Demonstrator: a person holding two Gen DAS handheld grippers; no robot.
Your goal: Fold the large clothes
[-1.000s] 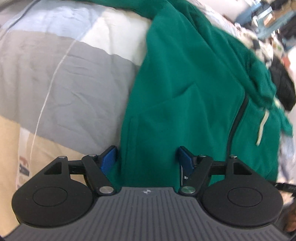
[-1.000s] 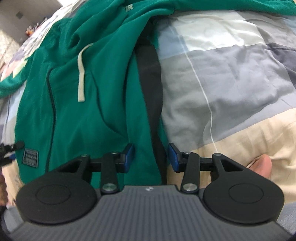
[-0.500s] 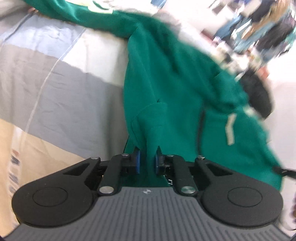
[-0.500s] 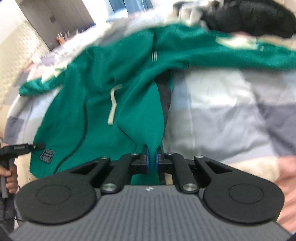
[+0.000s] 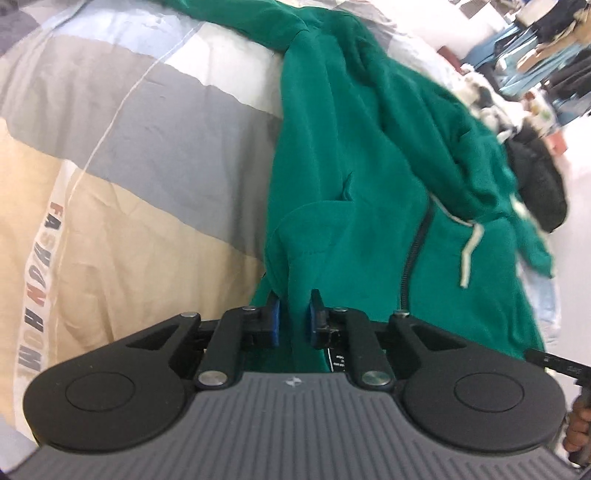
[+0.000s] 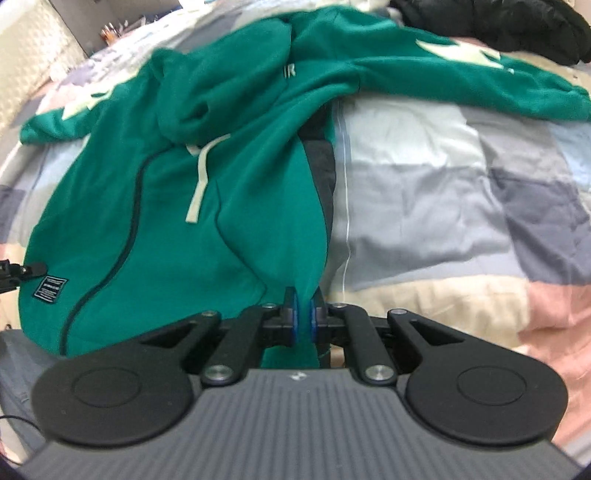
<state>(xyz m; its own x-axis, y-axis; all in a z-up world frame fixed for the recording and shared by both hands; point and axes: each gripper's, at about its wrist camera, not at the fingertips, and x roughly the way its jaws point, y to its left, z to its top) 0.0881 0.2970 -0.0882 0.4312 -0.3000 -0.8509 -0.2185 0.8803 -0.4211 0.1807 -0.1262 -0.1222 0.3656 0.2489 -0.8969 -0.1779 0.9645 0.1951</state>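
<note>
Pinching the green hoodie (image 5: 351, 155) hem — left gripper (image 5: 294, 314) easing open, right gripper (image 6: 303, 319) clamped.

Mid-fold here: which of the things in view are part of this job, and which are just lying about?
In the job:
green hoodie
left gripper, its jaws opening, hem between them
right gripper, shut on the hem

Lying about:
patchwork bedspread
black garment

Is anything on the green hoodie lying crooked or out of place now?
Yes. The green hoodie lies askew on the bedcover: its hood is crumpled, and a sleeve is flung sideways.
</note>
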